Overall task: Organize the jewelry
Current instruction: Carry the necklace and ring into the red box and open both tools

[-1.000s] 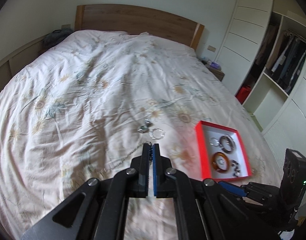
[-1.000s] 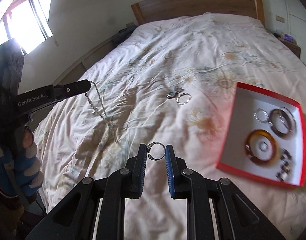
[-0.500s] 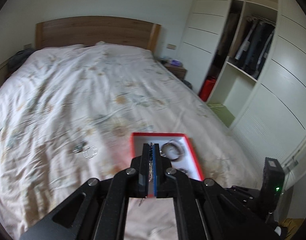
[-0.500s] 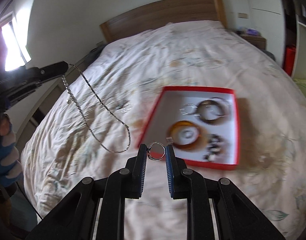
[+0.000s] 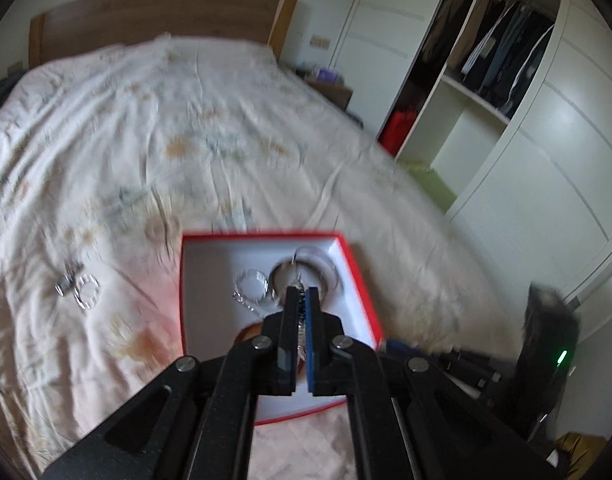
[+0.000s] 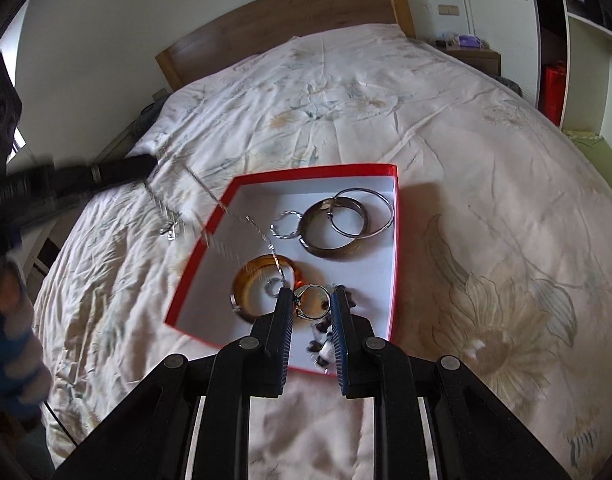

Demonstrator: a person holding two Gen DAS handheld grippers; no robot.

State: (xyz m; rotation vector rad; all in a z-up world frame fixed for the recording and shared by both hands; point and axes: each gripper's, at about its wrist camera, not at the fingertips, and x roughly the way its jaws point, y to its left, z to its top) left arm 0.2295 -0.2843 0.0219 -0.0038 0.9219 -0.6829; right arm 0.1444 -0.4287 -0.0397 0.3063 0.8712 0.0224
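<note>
1. Bangles [image 6: 337, 232] and an amber ring [image 6: 262, 286] are crowding the red box [image 6: 394, 240] just ahead of the right gripper [image 6: 311, 306].
2. Open bedspread [image 6: 485, 200] is lying to its right.
3. A chain [image 6: 226, 210], blurred, seems to be crossing its left side.

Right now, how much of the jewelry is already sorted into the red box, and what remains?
Done: several bangles and an amber bangle lie in the red box. In hand: the left claw is shut on a silver chain hanging over the box; the right claw grips a ring above it. Left: two small silver pieces on the bedspread.
</note>
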